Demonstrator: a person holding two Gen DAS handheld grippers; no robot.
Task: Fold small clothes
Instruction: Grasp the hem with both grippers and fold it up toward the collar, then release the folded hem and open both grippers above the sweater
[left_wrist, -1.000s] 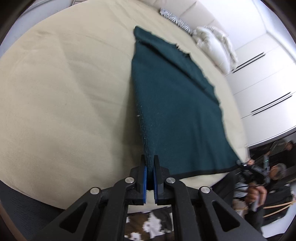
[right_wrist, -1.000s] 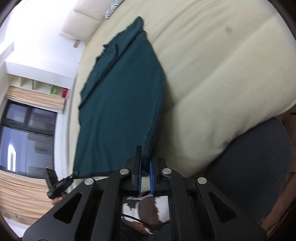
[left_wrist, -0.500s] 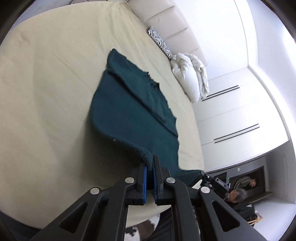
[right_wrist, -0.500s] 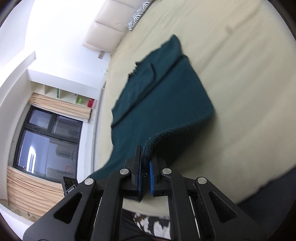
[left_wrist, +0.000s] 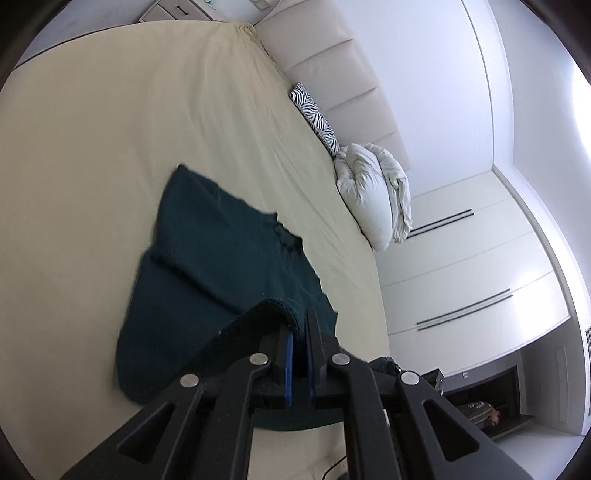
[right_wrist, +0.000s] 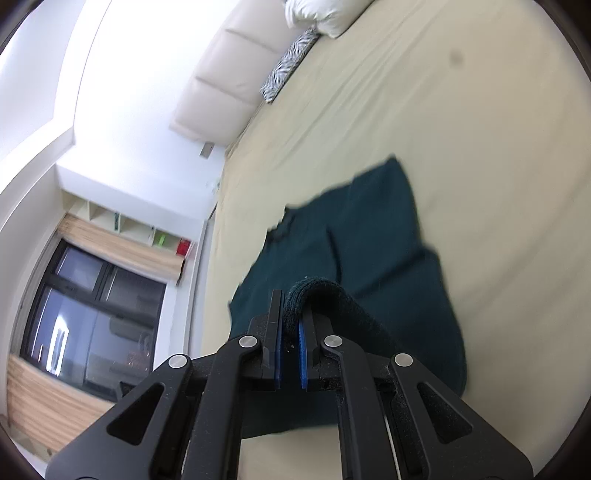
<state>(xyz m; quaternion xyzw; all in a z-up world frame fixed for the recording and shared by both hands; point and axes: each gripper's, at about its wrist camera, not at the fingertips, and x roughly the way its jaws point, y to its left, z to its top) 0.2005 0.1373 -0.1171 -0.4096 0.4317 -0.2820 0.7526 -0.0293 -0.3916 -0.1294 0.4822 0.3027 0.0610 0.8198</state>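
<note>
A dark teal knitted garment (left_wrist: 207, 266) lies on the cream bed sheet (left_wrist: 110, 129); its far part is flat, with a fold line across it. My left gripper (left_wrist: 300, 328) is shut on one near corner of the garment, lifted and curled over the fingers. My right gripper (right_wrist: 291, 314) is shut on the other near corner of the garment (right_wrist: 373, 243), which also arches up over the fingers. Both held corners hang above the flat part. The near hem between the grippers is hidden behind the gripper bodies.
A zebra-print cushion (left_wrist: 314, 114) and a bunched white duvet (left_wrist: 373, 199) lie at the bed's head by the padded headboard (left_wrist: 332, 66). White wardrobe doors (left_wrist: 480, 277) stand beside the bed. A window with curtains (right_wrist: 85, 291) shows in the right wrist view.
Both grippers have lifted the near corners and carried them forward over the garment. The cloth, stretched taut a second ago, now sags and doubles over itself.
</note>
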